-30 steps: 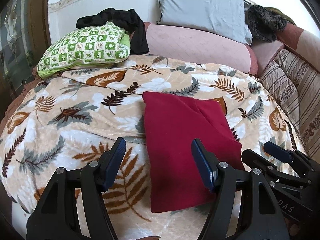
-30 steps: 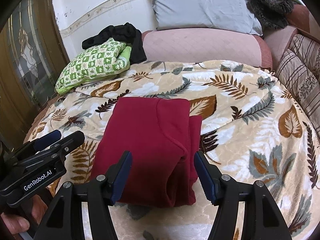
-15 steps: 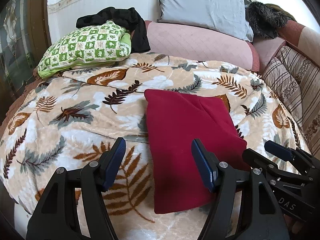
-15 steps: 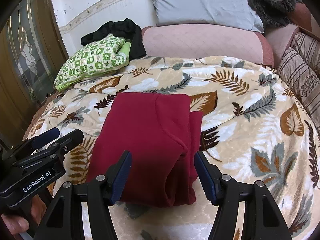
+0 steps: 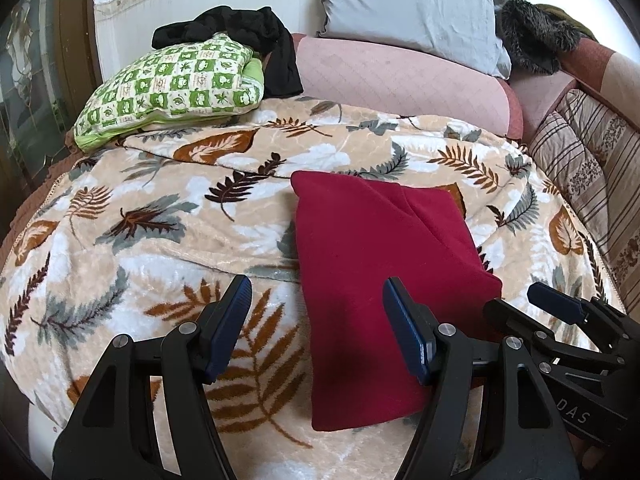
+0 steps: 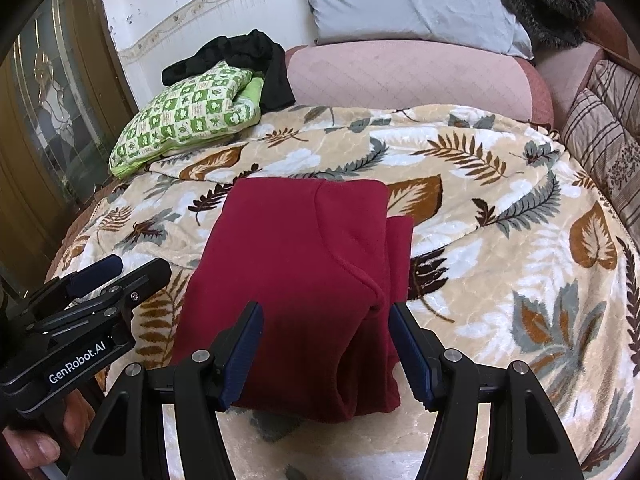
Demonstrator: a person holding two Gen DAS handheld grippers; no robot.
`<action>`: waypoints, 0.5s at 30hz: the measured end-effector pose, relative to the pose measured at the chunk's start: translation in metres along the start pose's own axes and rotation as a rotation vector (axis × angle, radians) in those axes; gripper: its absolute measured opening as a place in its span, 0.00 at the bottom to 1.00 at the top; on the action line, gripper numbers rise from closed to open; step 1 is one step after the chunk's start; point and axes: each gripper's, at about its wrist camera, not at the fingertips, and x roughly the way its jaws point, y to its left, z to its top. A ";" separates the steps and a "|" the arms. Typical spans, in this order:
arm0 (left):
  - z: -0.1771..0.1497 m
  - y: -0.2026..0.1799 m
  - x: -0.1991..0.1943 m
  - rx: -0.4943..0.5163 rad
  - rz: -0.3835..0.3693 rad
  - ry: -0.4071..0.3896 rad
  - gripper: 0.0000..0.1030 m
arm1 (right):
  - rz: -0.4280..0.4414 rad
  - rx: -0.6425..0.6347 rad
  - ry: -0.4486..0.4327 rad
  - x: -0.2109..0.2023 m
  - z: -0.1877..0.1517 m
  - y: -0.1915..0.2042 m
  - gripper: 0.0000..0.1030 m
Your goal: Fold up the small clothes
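A dark red garment [image 5: 376, 264] lies folded into a rectangle on the leaf-patterned blanket [image 5: 160, 216]; it also shows in the right wrist view [image 6: 296, 280]. My left gripper [image 5: 316, 308] is open and empty, above the garment's near left edge. My right gripper [image 6: 326, 340] is open and empty, above the garment's near edge. The right gripper shows in the left wrist view [image 5: 560, 312], and the left gripper in the right wrist view [image 6: 100, 276].
A green checked pillow [image 5: 172, 88] with a black garment [image 5: 256, 40] on it lies at the back left. A pink bolster [image 5: 400, 76] and grey pillow [image 5: 408, 12] line the back. Striped cushions [image 5: 592, 168] stand on the right.
Both grippers have drawn back slightly from the folded red garment, staying open. The garment has not moved.
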 end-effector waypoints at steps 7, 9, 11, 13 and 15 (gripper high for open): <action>-0.001 -0.002 0.005 0.010 0.004 0.029 0.66 | -0.003 -0.014 0.001 0.001 0.000 0.002 0.62; -0.001 -0.003 0.006 0.018 0.009 0.030 0.66 | -0.002 -0.012 0.001 0.001 0.000 0.003 0.62; -0.001 -0.004 0.008 0.031 0.012 0.032 0.66 | -0.005 -0.012 -0.002 0.000 0.001 0.003 0.62; 0.000 -0.005 0.007 0.043 0.015 0.022 0.66 | 0.000 -0.010 -0.001 0.001 0.003 0.004 0.62; 0.001 -0.004 0.007 0.044 0.017 0.008 0.66 | 0.003 -0.014 0.002 0.003 0.004 0.004 0.62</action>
